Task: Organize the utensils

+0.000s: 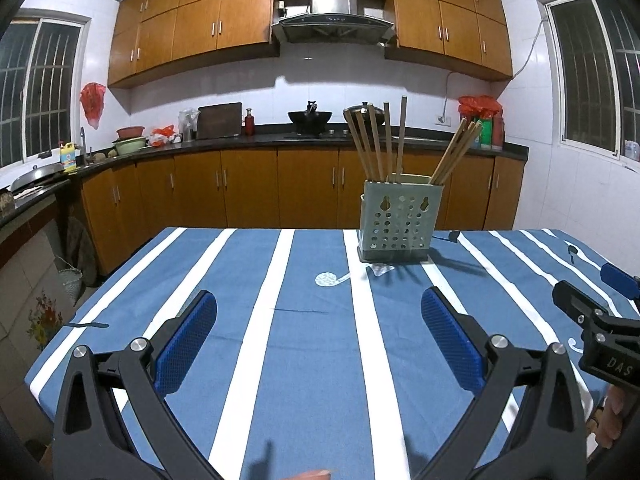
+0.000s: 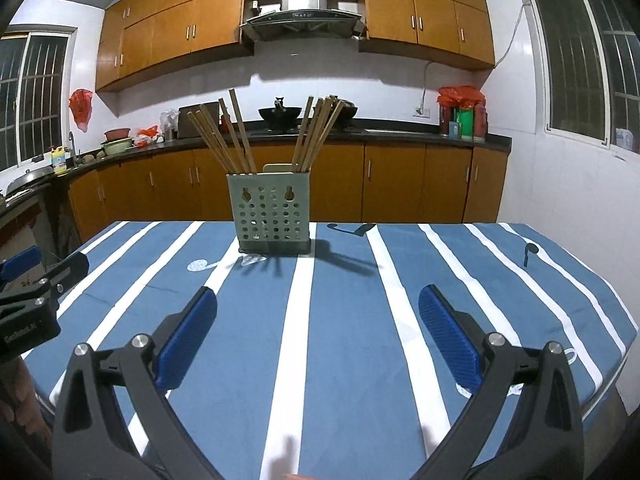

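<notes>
Both my left hand-held gripper (image 1: 318,340) and right hand-held gripper (image 2: 318,338) hang spread apart, holding nothing. The wooden chopsticks (image 2: 236,140) stand fanned in the perforated holder (image 2: 270,210), upper centre, on the striped surface (image 2: 344,320). I judge them light, stiff and slick, best pinched mid-shaft.

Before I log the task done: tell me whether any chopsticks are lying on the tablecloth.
No: all chopsticks stand in the holder; the tablecloth shows none.

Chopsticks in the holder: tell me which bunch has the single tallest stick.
The left bunch, fanned toward the left side of the green holder. One of its sticks rises above all the others; the right bunch leans right with tips roughly level.
</notes>
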Demonstrator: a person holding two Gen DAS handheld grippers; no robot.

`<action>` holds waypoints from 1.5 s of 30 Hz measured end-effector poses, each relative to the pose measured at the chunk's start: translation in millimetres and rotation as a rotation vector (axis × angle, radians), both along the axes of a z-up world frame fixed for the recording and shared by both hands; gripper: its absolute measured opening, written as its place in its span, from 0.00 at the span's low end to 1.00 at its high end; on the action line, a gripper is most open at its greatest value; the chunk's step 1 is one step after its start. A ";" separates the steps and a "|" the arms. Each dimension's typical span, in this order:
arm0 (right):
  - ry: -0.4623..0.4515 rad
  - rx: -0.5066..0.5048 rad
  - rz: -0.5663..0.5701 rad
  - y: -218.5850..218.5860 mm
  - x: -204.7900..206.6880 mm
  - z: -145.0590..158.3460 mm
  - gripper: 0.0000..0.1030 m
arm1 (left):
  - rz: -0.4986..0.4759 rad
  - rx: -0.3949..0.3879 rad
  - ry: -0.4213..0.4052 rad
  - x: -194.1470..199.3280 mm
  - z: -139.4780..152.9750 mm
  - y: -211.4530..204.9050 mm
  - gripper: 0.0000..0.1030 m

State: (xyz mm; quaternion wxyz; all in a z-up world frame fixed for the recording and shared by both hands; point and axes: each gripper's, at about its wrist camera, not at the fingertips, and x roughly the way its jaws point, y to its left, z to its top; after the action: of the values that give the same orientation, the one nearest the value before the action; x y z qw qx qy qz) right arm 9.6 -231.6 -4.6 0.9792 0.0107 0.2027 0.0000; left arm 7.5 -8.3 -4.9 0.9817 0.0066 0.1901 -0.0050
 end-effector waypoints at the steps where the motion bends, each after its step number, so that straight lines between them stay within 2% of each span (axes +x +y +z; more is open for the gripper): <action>1: 0.000 0.001 -0.002 -0.4 0.1 -0.4 0.96 | -0.001 -0.001 0.002 -0.1 -0.3 0.2 0.98; 45: 0.022 0.018 -0.013 -3.5 6.0 -4.0 0.96 | -0.017 -0.011 0.023 -0.6 -2.8 -4.0 0.98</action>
State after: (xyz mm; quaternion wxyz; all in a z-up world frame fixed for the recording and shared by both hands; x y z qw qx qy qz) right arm 15.6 -235.1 -8.6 0.9767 0.0209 0.2135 -0.0047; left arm 6.9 -12.3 -7.7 0.9794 0.0025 0.2012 -0.0146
